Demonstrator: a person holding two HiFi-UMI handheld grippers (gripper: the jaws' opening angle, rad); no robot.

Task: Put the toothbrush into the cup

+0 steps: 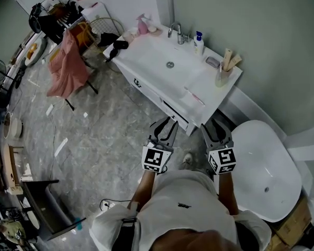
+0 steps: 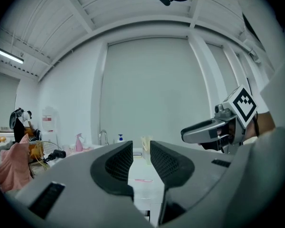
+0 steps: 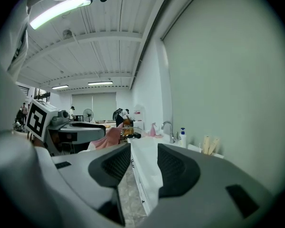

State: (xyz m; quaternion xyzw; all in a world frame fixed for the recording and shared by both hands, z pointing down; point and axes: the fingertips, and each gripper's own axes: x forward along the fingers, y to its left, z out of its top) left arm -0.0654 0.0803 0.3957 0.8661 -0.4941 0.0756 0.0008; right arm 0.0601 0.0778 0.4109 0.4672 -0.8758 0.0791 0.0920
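A pink toothbrush [image 1: 194, 96] lies flat on the white vanity counter [image 1: 146, 56], near its front right corner. A clear cup [image 1: 222, 76] holding pale stick-like items stands at the counter's right end, behind the toothbrush. Both grippers hover in front of the vanity, short of its edge. My left gripper [image 1: 165, 123] is open with nothing between its jaws; in the left gripper view the toothbrush [image 2: 143, 179] and cup [image 2: 146, 148] show through the gap. My right gripper [image 1: 214, 124] is also open and empty, and the cup [image 3: 208, 146] sits to its right.
A faucet [image 1: 175, 31], a soap bottle [image 1: 199, 42], a soap dish [image 1: 213, 61], a pink spray bottle [image 1: 143, 24] and a black hair dryer [image 1: 116, 46] are on the counter. A white bathtub [image 1: 264, 166] stands at right. A drying rack with pink cloth [image 1: 67, 61] stands at left.
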